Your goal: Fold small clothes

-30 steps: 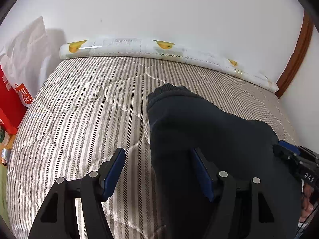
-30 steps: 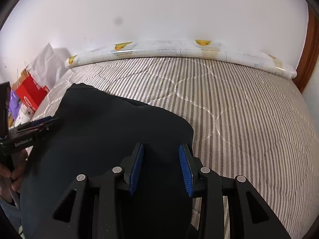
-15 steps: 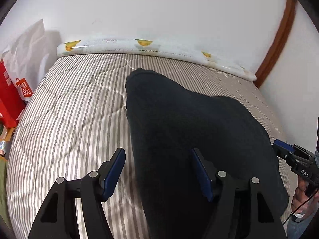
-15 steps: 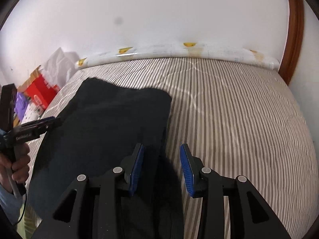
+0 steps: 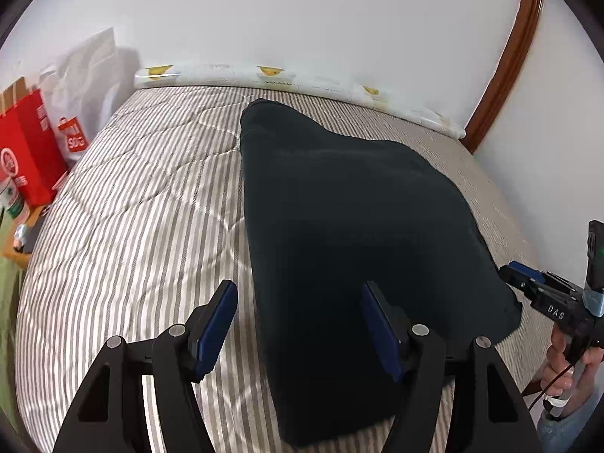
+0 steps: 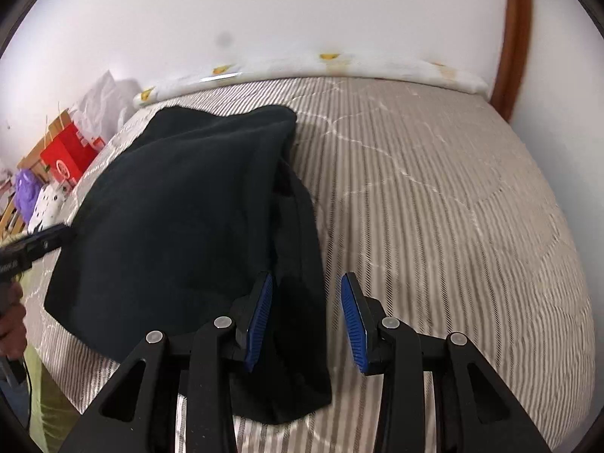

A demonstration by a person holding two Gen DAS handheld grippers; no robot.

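Note:
A dark navy garment [image 5: 358, 226] lies folded flat on the striped mattress [image 5: 143, 226]; in the right wrist view it [image 6: 181, 219] fills the left half of the bed, with a second layer showing along its right edge. My left gripper [image 5: 300, 328] is open and empty above the garment's near left edge. My right gripper [image 6: 305, 317] is open and empty above the garment's near right edge, and shows in the left wrist view [image 5: 543, 298] at the garment's right corner. My left gripper shows at the left of the right wrist view [image 6: 34, 245].
A rolled patterned mat [image 5: 302, 83] lies along the wall at the head of the bed. Red and white shopping bags [image 5: 41, 143] stand beside the bed on the left. A brown door frame [image 5: 506, 56] stands at the right.
Both grippers have pulled back toward me and away from the garment, which now lies flat on the mattress. Both stay open.

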